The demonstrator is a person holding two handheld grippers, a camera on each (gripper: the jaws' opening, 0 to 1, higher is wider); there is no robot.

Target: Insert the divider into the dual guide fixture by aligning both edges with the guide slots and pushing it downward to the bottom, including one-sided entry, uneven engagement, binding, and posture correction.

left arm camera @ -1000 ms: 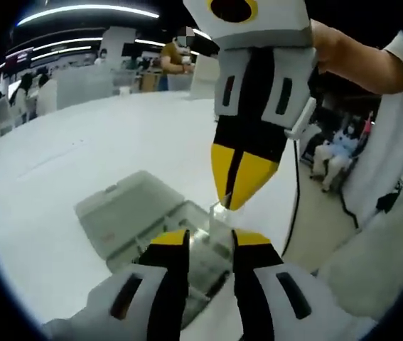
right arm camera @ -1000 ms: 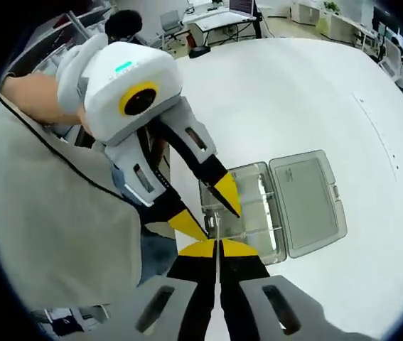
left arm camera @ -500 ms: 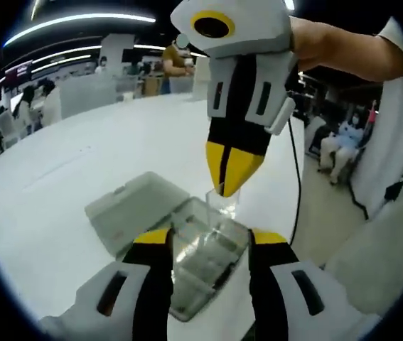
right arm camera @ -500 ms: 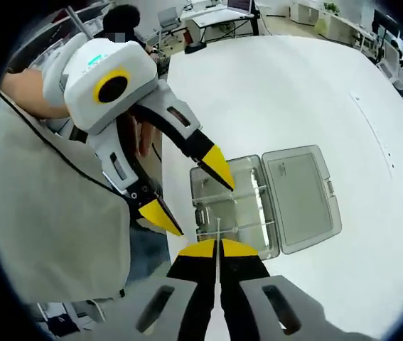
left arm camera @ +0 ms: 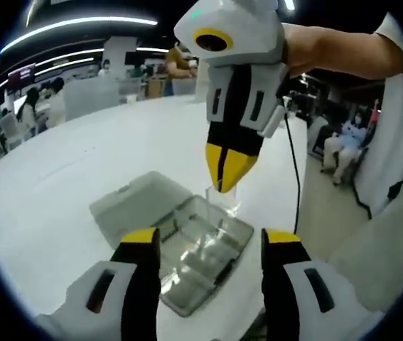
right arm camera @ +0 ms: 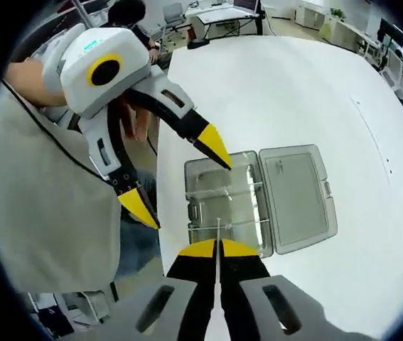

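Right tool (right arm camera: 218,247): pressed together, pinching clear divider (left arm camera: 222,201) above open clear box (right arm camera: 258,200). Left tool (left arm camera: 208,245): spread wide. Box sits on white tabletop (right arm camera: 286,92).

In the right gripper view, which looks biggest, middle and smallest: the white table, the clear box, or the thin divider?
1. Round white table
2. Open clear plastic box
3. Thin clear divider, seen edge-on in the right gripper, so it looks like a sliver.

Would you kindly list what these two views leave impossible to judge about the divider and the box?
- Divider: in the right gripper view it is edge-on, a thin line above the right tongs, so engagement with any guide slot is unreadable.
- Divider's lower edge: in the left gripper view, clear plastic blurs against the clear box.
- Guide slots: too small in both views.
- Left tongs: open, touching nothing.
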